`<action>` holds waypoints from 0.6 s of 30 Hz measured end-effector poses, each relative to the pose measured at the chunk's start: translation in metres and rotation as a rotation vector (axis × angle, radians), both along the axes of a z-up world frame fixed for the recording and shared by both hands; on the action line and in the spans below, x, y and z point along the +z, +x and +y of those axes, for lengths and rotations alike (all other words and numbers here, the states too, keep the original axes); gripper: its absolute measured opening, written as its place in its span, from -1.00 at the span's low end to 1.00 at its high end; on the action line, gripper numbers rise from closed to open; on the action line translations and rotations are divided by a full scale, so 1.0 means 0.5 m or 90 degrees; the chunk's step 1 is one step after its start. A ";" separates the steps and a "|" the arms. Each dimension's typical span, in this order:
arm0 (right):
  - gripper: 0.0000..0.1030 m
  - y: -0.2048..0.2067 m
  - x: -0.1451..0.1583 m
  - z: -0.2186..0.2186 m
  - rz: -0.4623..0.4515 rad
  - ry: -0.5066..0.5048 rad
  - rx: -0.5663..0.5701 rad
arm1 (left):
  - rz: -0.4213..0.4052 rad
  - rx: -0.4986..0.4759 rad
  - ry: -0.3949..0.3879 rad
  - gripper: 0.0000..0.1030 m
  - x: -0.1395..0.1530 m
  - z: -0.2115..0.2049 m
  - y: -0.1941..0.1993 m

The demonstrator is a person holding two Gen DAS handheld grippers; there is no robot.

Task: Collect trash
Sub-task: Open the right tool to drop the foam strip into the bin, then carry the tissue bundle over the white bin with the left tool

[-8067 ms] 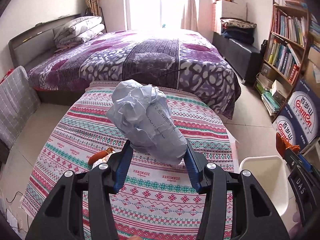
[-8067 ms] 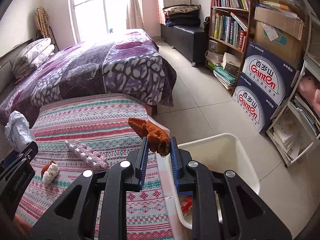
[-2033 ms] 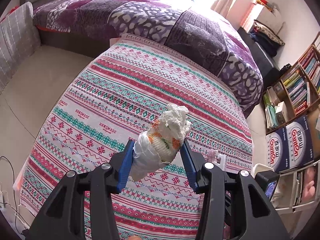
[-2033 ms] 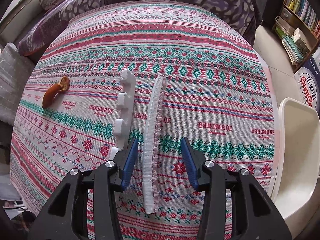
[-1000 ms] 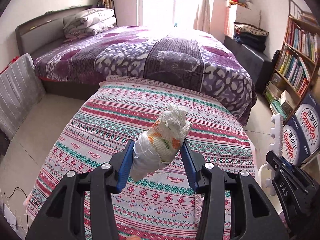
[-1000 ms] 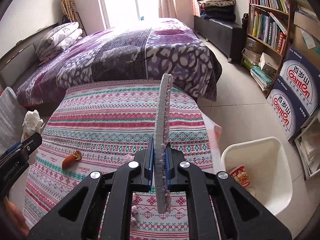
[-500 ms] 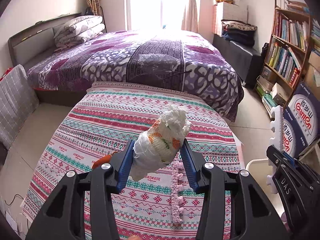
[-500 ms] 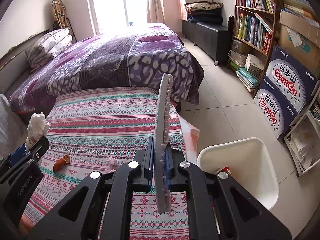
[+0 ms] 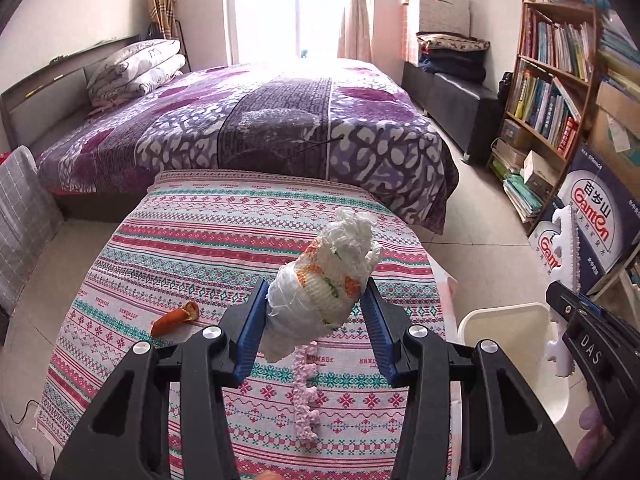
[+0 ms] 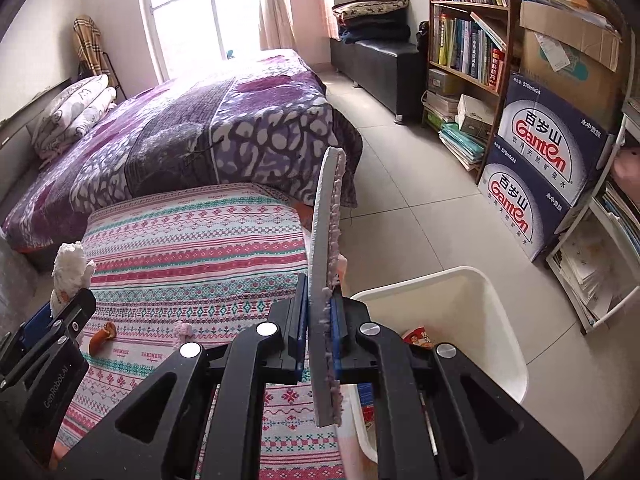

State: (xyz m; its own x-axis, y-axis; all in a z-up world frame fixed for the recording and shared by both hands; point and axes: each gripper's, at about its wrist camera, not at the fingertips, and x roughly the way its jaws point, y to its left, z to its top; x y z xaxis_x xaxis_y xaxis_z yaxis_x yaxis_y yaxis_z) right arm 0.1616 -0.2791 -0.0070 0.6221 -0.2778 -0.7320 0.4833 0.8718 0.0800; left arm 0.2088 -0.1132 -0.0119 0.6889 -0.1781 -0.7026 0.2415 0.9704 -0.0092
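We count two claws: the left claw point(image 9: 316, 316) clamps one tissue wad point(image 9: 326, 284), the right claw point(image 10: 319, 334) one foam strip point(image 10: 326, 264) above the worktop point(image 10: 192, 240). Only the right view shows one cup point(image 10: 416, 337) inside the bin point(image 10: 492, 320).

Woven matt cloth point(image 9: 224, 240) covers surface; crumpled white tissue wad point(image 9: 324, 284) over it, smooth glossy plastic bin point(image 10: 472, 312) beside it; matt foam strip point(image 10: 326, 264).

Left gripper point(image 9: 316, 320) angled downward, fingers point(image 9: 252, 324) partly spread, right gripper point(image 10: 320, 332) angled downward, fingers pinched.
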 end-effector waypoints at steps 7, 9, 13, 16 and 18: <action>-0.82 -0.023 0.001 -0.071 0.015 0.030 -0.062 | 0.005 -0.034 0.006 -0.09 -0.008 -0.058 -0.019; -0.81 -0.031 0.002 -0.093 0.015 0.038 -0.075 | 0.008 -0.046 0.007 -0.09 -0.010 -0.076 -0.025; -0.76 -0.054 -0.002 -0.131 0.016 0.051 -0.105 | 0.018 -0.072 0.003 -0.09 -0.015 -0.115 -0.038; -0.16 -0.077 -0.003 -0.161 0.007 0.063 -0.141 | 0.031 -0.092 0.001 -0.09 -0.022 -0.146 -0.049; 0.04 -0.090 -0.005 -0.180 0.003 0.067 -0.156 | 0.042 -0.107 -0.002 -0.09 -0.029 -0.168 -0.056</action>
